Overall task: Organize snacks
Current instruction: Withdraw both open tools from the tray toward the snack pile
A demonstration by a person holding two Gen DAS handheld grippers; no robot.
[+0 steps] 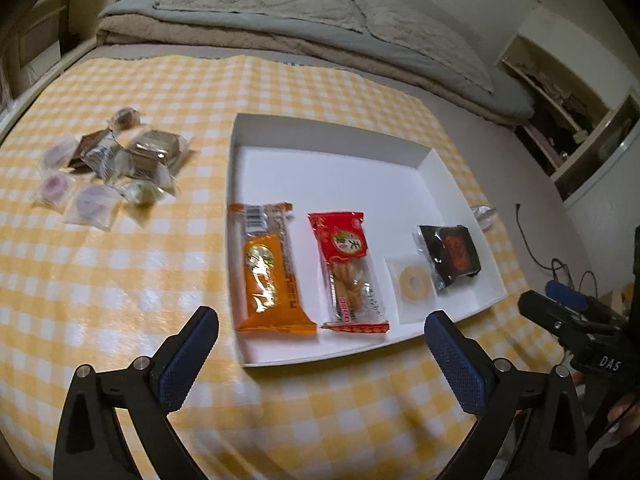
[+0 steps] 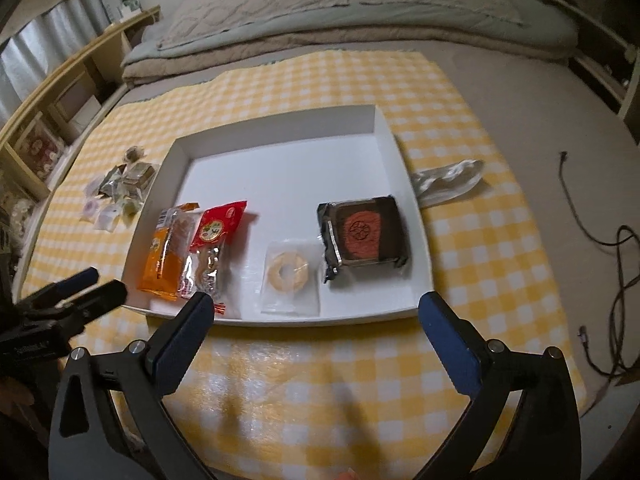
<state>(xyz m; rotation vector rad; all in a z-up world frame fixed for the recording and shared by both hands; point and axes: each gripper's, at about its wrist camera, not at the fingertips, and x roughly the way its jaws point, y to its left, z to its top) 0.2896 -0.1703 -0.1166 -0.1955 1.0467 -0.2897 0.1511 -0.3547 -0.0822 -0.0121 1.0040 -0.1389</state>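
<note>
A shallow white box [image 1: 332,136] [image 2: 280,132] lies on a yellow checked cloth. Along its near side lie an orange packet [image 1: 270,276] [image 2: 164,252], a red twisted-snack packet [image 1: 348,272] [image 2: 210,248], a clear-wrapped ring biscuit [image 1: 412,284] [image 2: 290,272] and a dark square packet [image 1: 452,256] [image 2: 366,236]. A pile of several small wrapped snacks [image 1: 108,164] [image 2: 120,188] sits left of the box. My left gripper [image 1: 322,326] hangs open above the box's near edge, nothing between its fingers. My right gripper [image 2: 316,308] is open too, empty, over the near rim.
A crumpled clear wrapper [image 2: 448,178] [image 1: 484,214] lies just right of the box. Folded bedding [image 1: 304,20] runs along the far side. Shelves [image 2: 60,92] stand at the left, and a dark cable [image 2: 600,236] trails on the floor at the right.
</note>
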